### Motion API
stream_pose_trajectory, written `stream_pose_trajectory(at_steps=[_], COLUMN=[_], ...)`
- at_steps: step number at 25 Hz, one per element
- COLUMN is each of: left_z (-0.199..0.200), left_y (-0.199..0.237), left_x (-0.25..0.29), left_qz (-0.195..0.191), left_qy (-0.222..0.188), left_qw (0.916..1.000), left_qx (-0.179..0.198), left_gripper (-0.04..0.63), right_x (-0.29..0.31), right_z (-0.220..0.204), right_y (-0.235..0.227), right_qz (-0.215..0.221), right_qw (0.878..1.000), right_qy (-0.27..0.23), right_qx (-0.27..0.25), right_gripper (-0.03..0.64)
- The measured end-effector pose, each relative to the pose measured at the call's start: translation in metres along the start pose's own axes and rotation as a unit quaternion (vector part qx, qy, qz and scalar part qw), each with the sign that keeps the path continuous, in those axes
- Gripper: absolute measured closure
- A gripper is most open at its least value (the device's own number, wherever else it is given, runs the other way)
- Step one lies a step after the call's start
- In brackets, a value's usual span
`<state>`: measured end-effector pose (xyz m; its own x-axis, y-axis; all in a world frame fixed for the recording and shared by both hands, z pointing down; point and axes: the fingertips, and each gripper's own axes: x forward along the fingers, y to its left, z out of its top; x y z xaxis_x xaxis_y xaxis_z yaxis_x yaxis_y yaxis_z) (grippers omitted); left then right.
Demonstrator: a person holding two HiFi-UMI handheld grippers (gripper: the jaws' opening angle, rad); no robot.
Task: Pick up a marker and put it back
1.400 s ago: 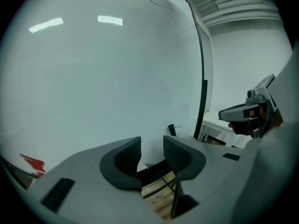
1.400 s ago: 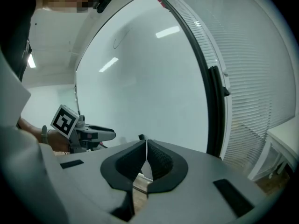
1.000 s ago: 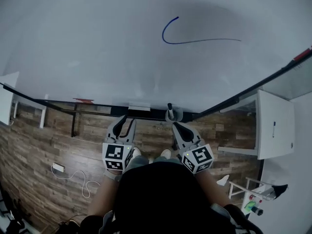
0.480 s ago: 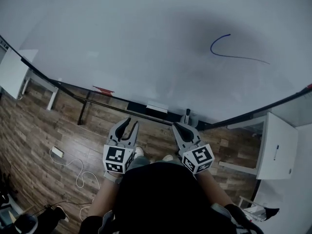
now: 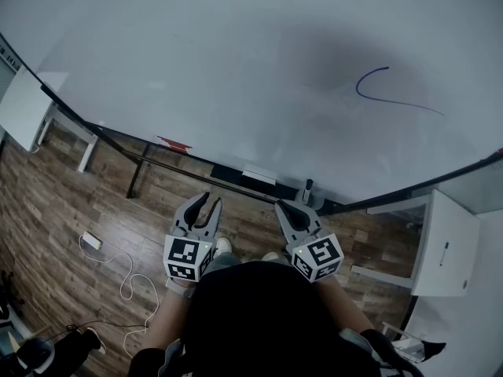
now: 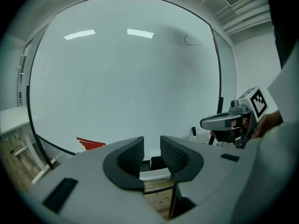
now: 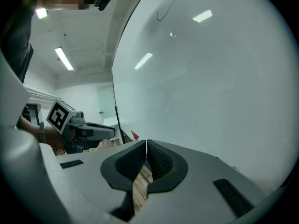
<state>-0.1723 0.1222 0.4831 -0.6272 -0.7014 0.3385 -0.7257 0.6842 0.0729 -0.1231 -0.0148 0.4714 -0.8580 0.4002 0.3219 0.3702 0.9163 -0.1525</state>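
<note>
Two tools (image 5: pixel 212 200) (image 5: pixel 280 205), one marker (image 5: pixel 308 185), one whiteboard (image 5: pixel 236 69), one blue line (image 5: pixel 393 99), one floor cable (image 5: pixel 126 280).

Large whiteboard (image 5: pixel 236 69) fills the upper field, with a blue curved line (image 5: pixel 385 100) drawn at its right. Floor (image 5: pixel 71 203): dark wood-look planks. Left white table (image 5: pixel 23 108) and right white table (image 5: pixel 444 246) flank the board. White adapter and cable (image 5: pixel 92 240) lie on the floor. Ceiling strip light (image 7: pixel 64 58) is on.

Whiteboard (image 5: pixel 236 69) blocking ahead, tray ledge (image 5: pixel 204 167) jutting at its foot, upright marker (image 5: pixel 308 185) and eraser (image 5: pixel 259 176) on it, open air over wooden floor (image 5: pixel 78 203)
</note>
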Motion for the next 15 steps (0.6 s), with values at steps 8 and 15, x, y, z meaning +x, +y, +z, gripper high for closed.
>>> stream_pose_trajectory(at_steps=[8,15], left_z=[0.007,0.01], left_y=[-0.008,-0.013], left_x=[0.006,0.009], left_qz=[-0.018,-0.027], left_qy=[-0.014,-0.015], left_qw=[0.9997,0.9994], left_qx=[0.011,0.017], left_gripper=[0.479,0.48], right_x=[-0.004,-0.01], right_z=[-0.001,-0.001], right_y=[-0.002,-0.008], right_qz=[-0.014,-0.029], right_qw=[1.0,1.0], right_qy=[0.002,0.001], right_qx=[-0.009,-0.008], right_gripper=[0.588,0.588])
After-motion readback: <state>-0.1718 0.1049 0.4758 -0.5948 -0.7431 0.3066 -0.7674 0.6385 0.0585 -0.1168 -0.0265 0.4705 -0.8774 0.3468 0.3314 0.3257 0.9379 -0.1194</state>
